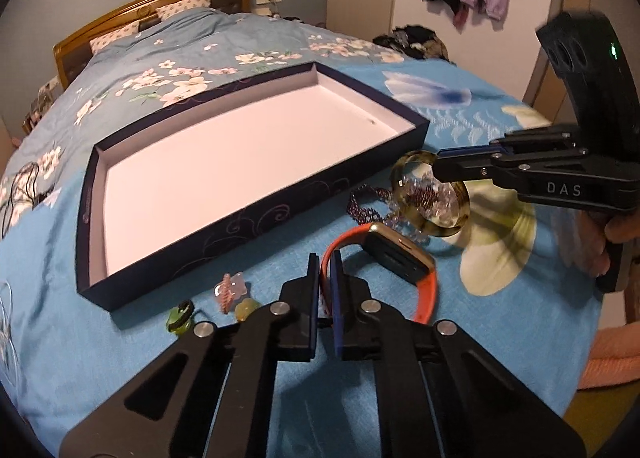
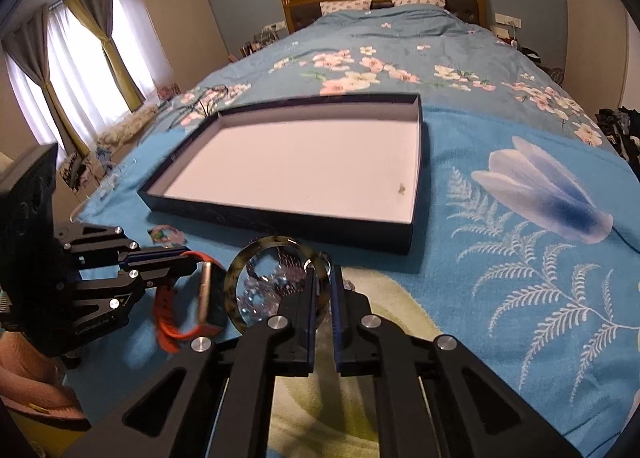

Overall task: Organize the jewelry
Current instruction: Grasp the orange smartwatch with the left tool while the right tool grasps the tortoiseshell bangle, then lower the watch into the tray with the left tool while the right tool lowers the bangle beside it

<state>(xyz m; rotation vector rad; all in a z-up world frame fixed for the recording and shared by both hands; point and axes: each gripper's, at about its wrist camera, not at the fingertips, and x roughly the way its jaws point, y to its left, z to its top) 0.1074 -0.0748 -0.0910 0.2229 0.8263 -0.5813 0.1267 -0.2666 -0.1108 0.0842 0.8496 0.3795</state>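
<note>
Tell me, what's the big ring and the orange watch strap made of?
The mottled brown-yellow bangle looks like glossy resin or plastic: tortoiseshell blotches, shiny rim. The orange watch strap looks like matte rubber or silicone: it curves softly with no shine. The navy shallow box seems to be printed cardboard with a plain white inside.

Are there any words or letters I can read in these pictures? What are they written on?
"DAS": white letters on the side of the right gripper, seen from the left wrist view.
Small white print on the side of the left gripper, seen from the right wrist view: too blurred to read.
Faint print on the wall of the dark box: too small to read.
Nothing else carries words.
</note>
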